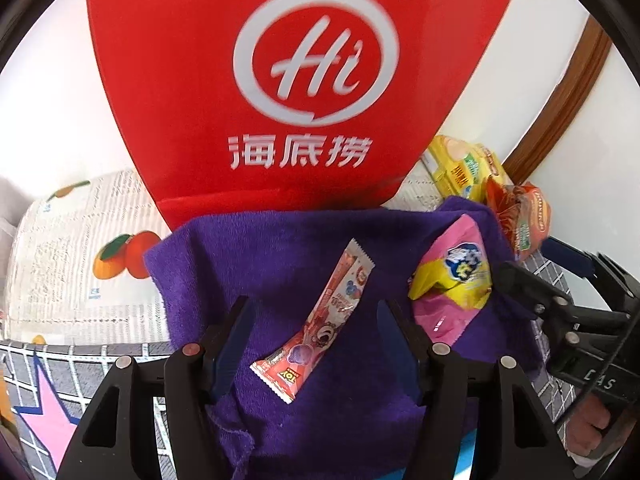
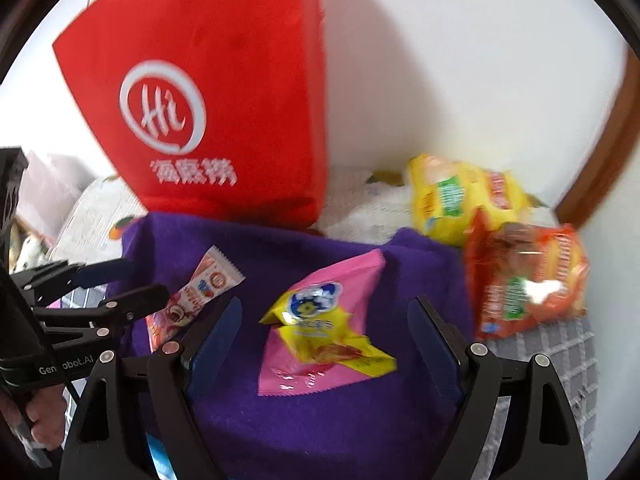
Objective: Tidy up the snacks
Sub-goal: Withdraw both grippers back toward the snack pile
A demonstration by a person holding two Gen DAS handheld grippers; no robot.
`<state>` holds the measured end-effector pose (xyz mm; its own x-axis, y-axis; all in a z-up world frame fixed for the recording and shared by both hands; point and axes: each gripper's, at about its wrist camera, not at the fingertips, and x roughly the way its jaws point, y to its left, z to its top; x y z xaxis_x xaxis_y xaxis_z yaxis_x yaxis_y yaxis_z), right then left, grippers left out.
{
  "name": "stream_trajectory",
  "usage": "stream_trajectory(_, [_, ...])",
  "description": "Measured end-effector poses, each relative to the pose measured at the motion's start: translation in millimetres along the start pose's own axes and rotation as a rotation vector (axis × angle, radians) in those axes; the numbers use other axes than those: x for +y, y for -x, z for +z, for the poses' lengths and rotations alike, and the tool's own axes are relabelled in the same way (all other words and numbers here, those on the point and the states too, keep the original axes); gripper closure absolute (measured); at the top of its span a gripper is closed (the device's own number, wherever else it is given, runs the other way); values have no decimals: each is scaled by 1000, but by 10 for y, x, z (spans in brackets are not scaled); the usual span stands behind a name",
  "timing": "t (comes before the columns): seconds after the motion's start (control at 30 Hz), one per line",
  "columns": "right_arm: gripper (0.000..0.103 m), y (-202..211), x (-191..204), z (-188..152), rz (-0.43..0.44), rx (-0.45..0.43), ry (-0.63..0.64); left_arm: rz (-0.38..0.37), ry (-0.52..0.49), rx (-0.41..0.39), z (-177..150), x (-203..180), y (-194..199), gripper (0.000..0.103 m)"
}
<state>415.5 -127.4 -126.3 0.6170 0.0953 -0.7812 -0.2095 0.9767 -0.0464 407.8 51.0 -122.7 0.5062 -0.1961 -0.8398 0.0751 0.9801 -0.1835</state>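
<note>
- Purple terry cloth [image 1: 288, 240] is spread over the surface, and two snack packets lie on it.
- Long red-and-white stick packet [image 1: 316, 320] rests slantwise on the cloth, its lower end toward the left gripper [image 1: 312, 308]; the packet lies between that gripper's blue-padded fingers [image 1: 232, 344], which stand apart and press on nothing.
- Pink packet with a yellow panel [image 2: 320, 324] lies flat on the cloth to the right of the stick packet, the two apart.
- Right gripper [image 2: 326, 312] hangs over the pink packet with its jaws spread wide on either side of it; the pads do not touch the wrapper.
- Behind the cloth a tall red bag [image 1: 248, 92] with a white "Hi" logo and Chinese characters stands upright against the white wall [image 2: 460, 60].
- At the cloth's far right corner sit two bigger packs: a yellow pack [image 2: 460, 196] near the wall and an orange-red pack [image 2: 524, 276] just in front of it, the two touching or nearly so.
- Under the cloth on the left is a white covering printed with oranges [image 1: 80, 240], and nearer the camera a grey grid-patterned mat with a pink star [image 1: 48, 412].
- A dark wooden frame [image 1: 568, 92] runs up the wall on the right.
- A person's hand [image 2: 36, 420] shows at the lower left of the right wrist view, on the left gripper's handle.
</note>
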Motion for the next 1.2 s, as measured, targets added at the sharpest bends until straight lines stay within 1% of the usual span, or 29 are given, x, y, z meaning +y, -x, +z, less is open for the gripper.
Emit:
stream_trajectory(0.1, [19,295,-67,-94,-37,-20,-41,-17,-9,-42,-1,-45,246,41])
stream_trajectory(0.13, [20,407,-86,-142,-52,-24,-51,-26,-11,-56,-6,-69,321,41])
stream_trajectory(0.2, [21,627,-110,-241,-77,-29,-46,-42,-29,-96,-28,-125,530,41])
stream_trajectory(0.33, [21,1069,-171,-529,-91,-68,-68,-34,-58,-155,-138,-207,903,41])
stream_trajectory(0.43, [20,1312,-243,-772,-108,-88,-85,-48,-57,-151,-286,-202,1086,41])
stream_trajectory(0.5, [20,1390,-296,-955,-114,-90,-110,-37,-57,-151,-392,-178,1178,41])
stream_trajectory(0.6, [20,1384,-365,-1217,-78,-55,-130,-9,-61,-141,-592,-120,1270,41])
stream_trajectory(0.67, [28,1331,-385,-1434,-90,-31,-143,12,-51,-129,-724,-63,1303,41])
stream_trajectory(0.7, [37,1318,-382,-1514,-90,-21,-143,18,-44,-123,-777,-38,1298,41])
stream_trajectory(0.73, [38,1271,-361,-1613,-80,4,-133,24,-36,-116,-850,-5,1310,41])
stream_trajectory(0.8, [38,1209,-313,-1746,-62,24,-107,35,-24,-108,-955,37,1291,41])
stream_trajectory(0.93, [37,1069,-161,-1971,-73,24,-23,51,13,-93,-1183,140,1275,41])
stream_trajectory(1.03, [32,952,-82,-2034,-101,36,18,48,46,-80,-1340,244,1285,41])
stream_trajectory(1.2, [31,777,-69,-2026,-127,32,36,88,52,-63,-1504,328,1294,41])
